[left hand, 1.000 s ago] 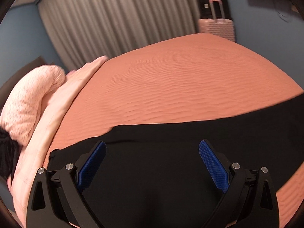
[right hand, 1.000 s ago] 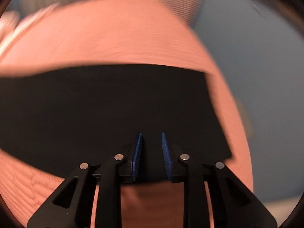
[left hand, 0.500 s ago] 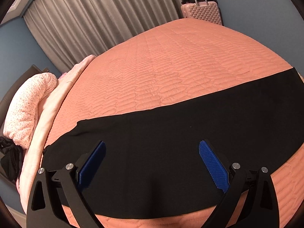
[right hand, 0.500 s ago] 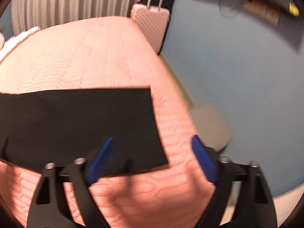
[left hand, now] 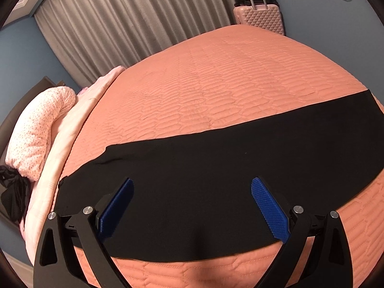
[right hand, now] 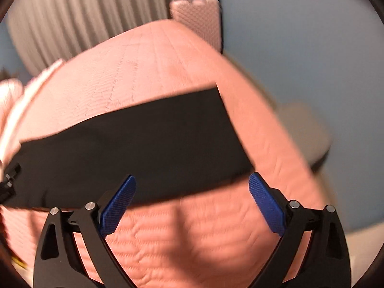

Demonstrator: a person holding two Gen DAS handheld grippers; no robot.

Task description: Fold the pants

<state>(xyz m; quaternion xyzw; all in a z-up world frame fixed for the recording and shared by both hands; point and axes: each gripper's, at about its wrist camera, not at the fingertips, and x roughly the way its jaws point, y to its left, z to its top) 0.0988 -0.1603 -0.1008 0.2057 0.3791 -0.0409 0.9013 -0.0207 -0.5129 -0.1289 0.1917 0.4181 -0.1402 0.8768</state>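
Black pants (left hand: 216, 165) lie flat as one long band across the near part of an orange quilted bed (left hand: 216, 84). My left gripper (left hand: 192, 187) is open and empty, held above the pants' wider left part. In the right wrist view the pants (right hand: 144, 148) stretch from the left to a straight cut end at the right. My right gripper (right hand: 192, 184) is open and empty, above the near edge of the pants, close to that end. That view is blurred.
Pink pillows (left hand: 36, 132) and a dark garment (left hand: 12, 192) sit at the bed's left end. A pink suitcase (left hand: 259, 19) stands beyond the far corner by grey curtains (left hand: 132, 24). The bed's right edge drops to the floor, where a grey object (right hand: 307, 129) sits.
My right gripper has opened, let go of the pants and pulled back from them. My left gripper stayed open and rose, showing more of the flat pants.
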